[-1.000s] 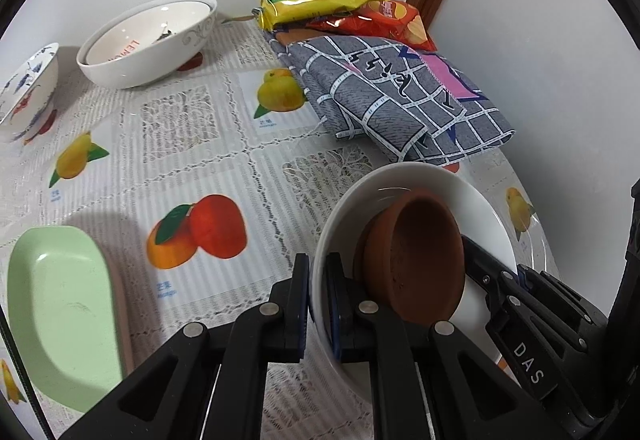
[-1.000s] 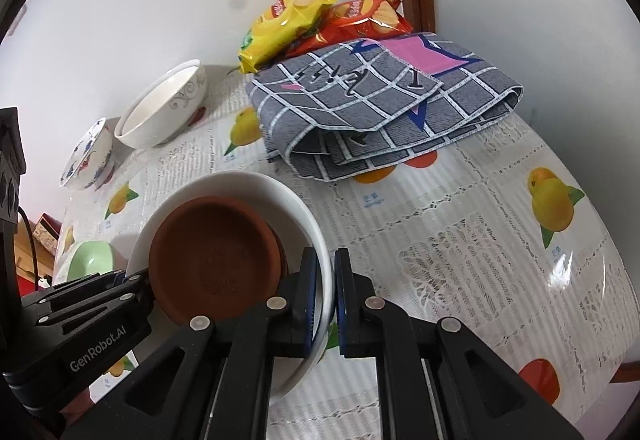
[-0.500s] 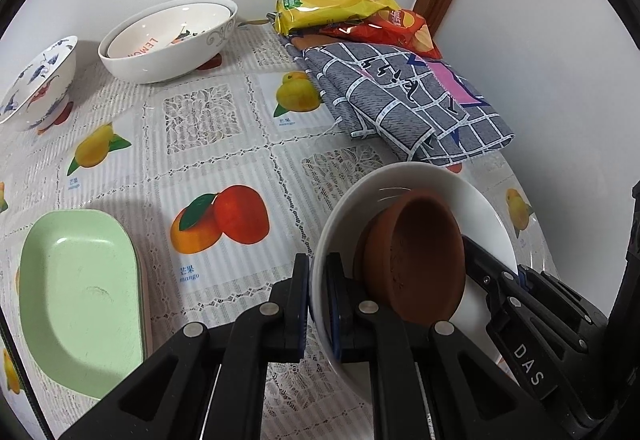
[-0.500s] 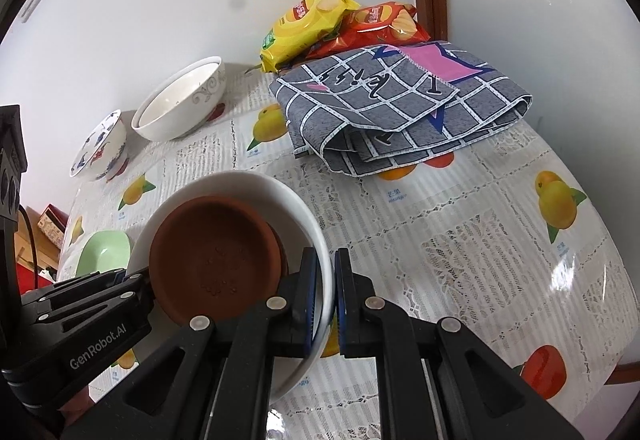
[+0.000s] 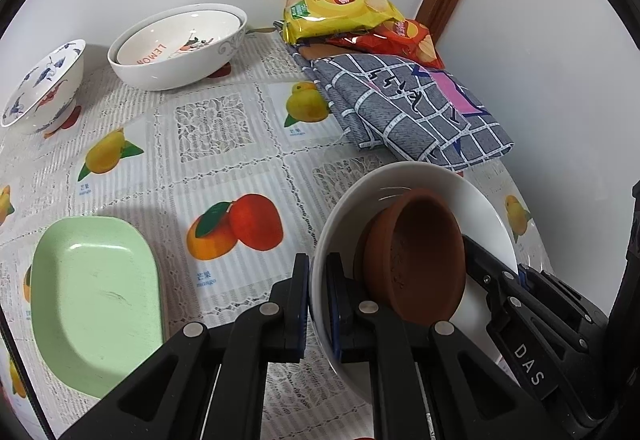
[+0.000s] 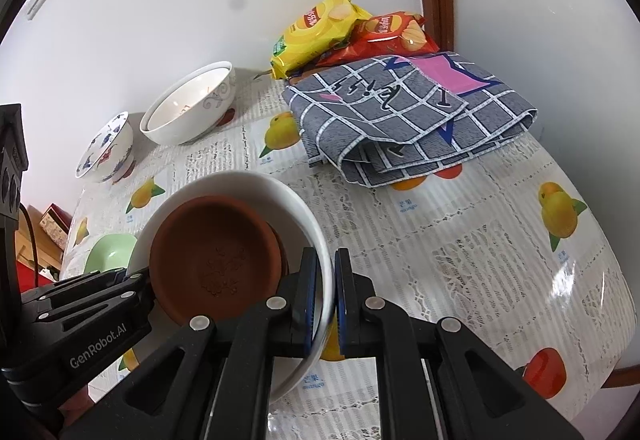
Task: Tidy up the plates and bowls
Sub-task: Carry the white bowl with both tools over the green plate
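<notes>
From the left wrist camera we see our left gripper (image 5: 318,296) clamped on the near rim of a white plate (image 5: 476,200), its jaws nearly together with only the thin rim between them. The plate is tilted and held above the fruit-print tablecloth (image 5: 224,128), and a brown clay saucer (image 5: 416,260) lies inside it, leaning toward the low side. At the plate's far edge the right gripper (image 5: 480,272) reaches in and grips the opposite rim. To the left on the table lies a pale green dish (image 5: 96,304). Farther back stand a large white bowl (image 5: 176,52) with a smaller bowl nested in it, and a blue-patterned bowl (image 5: 44,88) beside it. A folded grey checked cloth (image 5: 404,108) lies at the right, touching a yellow chip bag (image 5: 340,12) and a red chip bag (image 5: 400,40) by the wall. From the right wrist camera we see the right gripper (image 6: 327,296) pinching the white plate's (image 6: 248,180) rim in the same tight way, with the clay saucer (image 6: 216,260) resting inside and the left gripper (image 6: 136,280) holding the far side. Beyond lie the green dish (image 6: 108,252), the blue-patterned bowl (image 6: 106,148), the white bowl (image 6: 188,108), the checked cloth (image 6: 408,120) and both chip bags.
</notes>
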The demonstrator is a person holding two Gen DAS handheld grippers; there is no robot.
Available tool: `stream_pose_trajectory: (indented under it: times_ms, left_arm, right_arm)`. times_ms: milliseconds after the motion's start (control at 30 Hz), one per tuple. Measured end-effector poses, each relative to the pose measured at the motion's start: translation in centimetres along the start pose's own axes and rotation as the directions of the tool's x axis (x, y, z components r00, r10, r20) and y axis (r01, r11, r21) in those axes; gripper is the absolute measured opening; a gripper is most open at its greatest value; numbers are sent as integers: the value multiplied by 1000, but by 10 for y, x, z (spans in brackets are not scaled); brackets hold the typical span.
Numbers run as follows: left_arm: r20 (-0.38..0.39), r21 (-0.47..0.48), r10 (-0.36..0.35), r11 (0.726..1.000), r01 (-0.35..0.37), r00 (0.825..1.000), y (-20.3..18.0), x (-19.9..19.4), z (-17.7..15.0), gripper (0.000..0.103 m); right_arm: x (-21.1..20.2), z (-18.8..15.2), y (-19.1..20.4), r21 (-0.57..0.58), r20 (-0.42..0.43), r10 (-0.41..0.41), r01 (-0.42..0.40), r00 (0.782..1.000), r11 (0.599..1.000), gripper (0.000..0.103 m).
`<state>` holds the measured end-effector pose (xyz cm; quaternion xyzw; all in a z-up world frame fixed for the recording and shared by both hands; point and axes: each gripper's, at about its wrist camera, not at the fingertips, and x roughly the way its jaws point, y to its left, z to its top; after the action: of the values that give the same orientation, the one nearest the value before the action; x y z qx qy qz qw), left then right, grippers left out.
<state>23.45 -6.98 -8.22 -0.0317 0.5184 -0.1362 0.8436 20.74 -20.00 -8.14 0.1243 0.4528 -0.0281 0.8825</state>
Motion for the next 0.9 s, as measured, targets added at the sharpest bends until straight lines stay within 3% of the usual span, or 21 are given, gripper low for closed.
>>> stream_pose_trajectory:
  times_ms: [900]
  left_arm:
    - [59,-58,21,998,-17,998,54,-44,-3,9]
  right_arm:
    - [-14,2,65,-65,28,33,-31,999,997,9]
